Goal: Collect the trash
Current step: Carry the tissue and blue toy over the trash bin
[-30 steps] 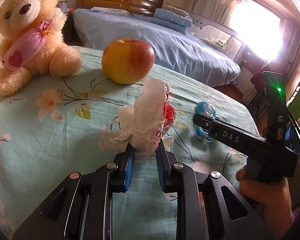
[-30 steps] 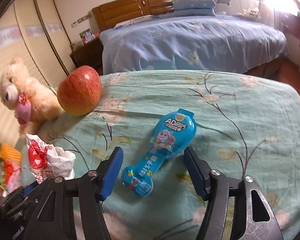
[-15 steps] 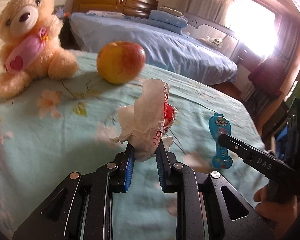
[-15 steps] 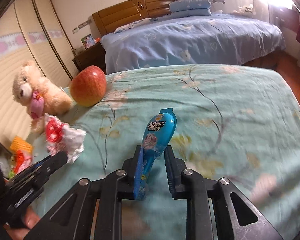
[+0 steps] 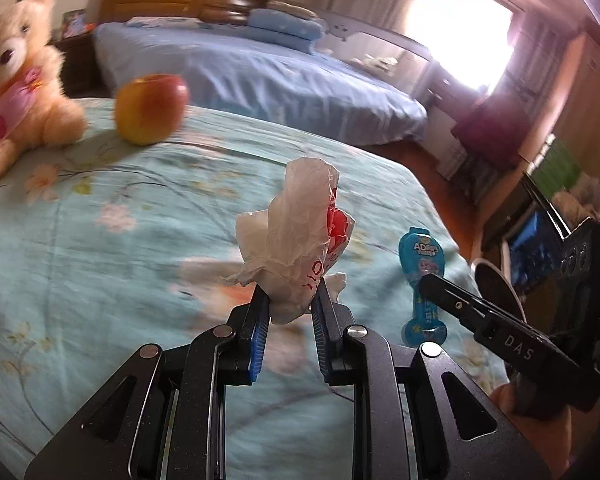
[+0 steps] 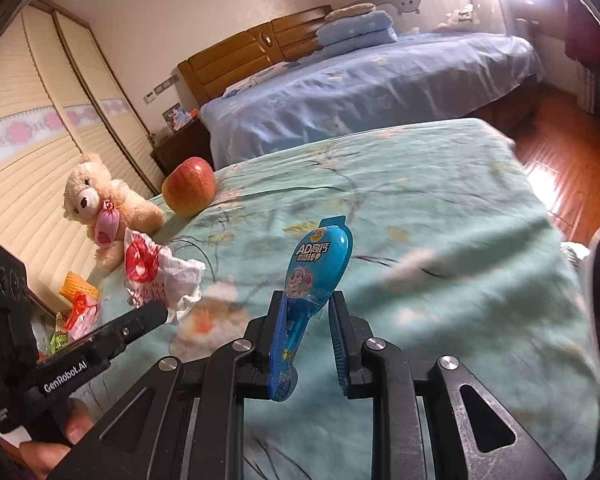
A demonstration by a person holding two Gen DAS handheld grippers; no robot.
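On the left of the left wrist view a cream plush teddy bear with a pink heart bib (image 5: 10,92) sits blurred on the pale green floral bedspread (image 5: 100,248), with a red and yellow apple (image 5: 151,109) just beside it. The left gripper (image 5: 289,300) has its blue-padded fingers (image 5: 259,328) closed on the lower end of a crumpled white paper wrapper with red print (image 5: 300,252), which stands up clear of the spread. Further right, the same view shows the right gripper from the side, holding a bright blue spoon-shaped plastic snack packet (image 5: 422,276), with a dark round rim behind it that is too cut off to identify.

Only the right wrist view shows the far left edge of the spread, where small orange, red and green packets (image 6: 76,304) lie in a heap, partly hidden behind the left gripper's black body. The bear (image 6: 104,208) and apple (image 6: 189,186) sit beyond, and the wrapper (image 6: 160,276) shows its red ring print here. The right gripper (image 6: 306,308) has the blue packet (image 6: 312,280) between its fingers; the packet lies against the left pad, while a gap shows before the right pad, so whether it is firmly pinched I cannot tell. It is held above the spread. At the right edge a dark curved object is cropped and unreadable.
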